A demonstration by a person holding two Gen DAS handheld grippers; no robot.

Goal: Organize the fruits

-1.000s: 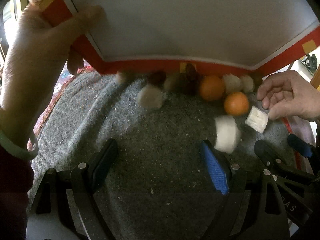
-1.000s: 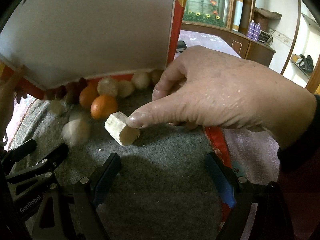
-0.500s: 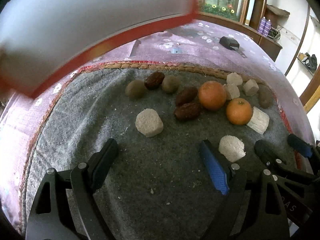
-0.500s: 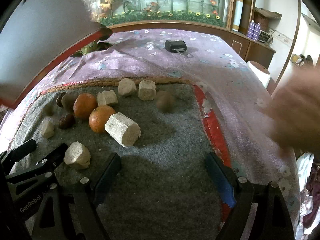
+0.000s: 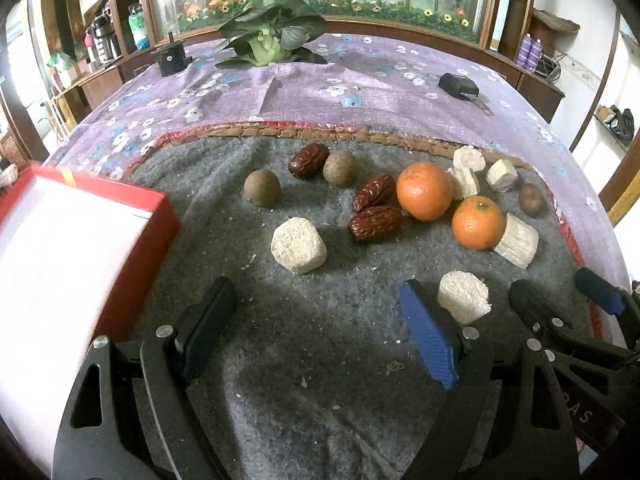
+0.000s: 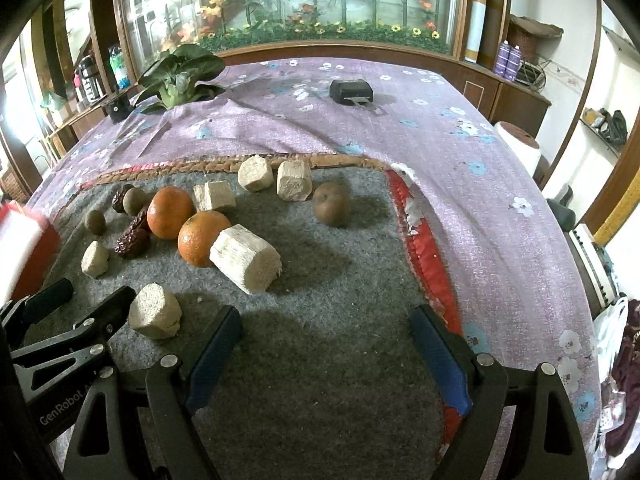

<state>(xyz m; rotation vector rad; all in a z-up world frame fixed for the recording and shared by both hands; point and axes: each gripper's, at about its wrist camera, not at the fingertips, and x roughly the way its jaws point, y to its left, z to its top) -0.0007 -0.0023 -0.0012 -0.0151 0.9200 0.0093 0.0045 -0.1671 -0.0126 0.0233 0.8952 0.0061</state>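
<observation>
Two round oranges (image 5: 424,191), three wrinkled red dates (image 5: 375,223), brown round fruits (image 5: 262,187) and pale cut stalk pieces (image 5: 298,245) lay scattered on the grey felt mat (image 5: 320,340). Red-rimmed white box (image 5: 60,248) at mat's left. Left gripper (image 5: 316,312) and right gripper (image 6: 326,338): fingers spread, empty.

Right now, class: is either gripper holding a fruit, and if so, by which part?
Nothing is held. The left gripper and right gripper are both open over the grey mat, jaws empty.

Matt grey felt mat (image 5: 320,344); wrinkled glossy dates (image 5: 375,223); dimpled oranges (image 5: 424,191); fibrous pale chunks (image 5: 298,245).
</observation>
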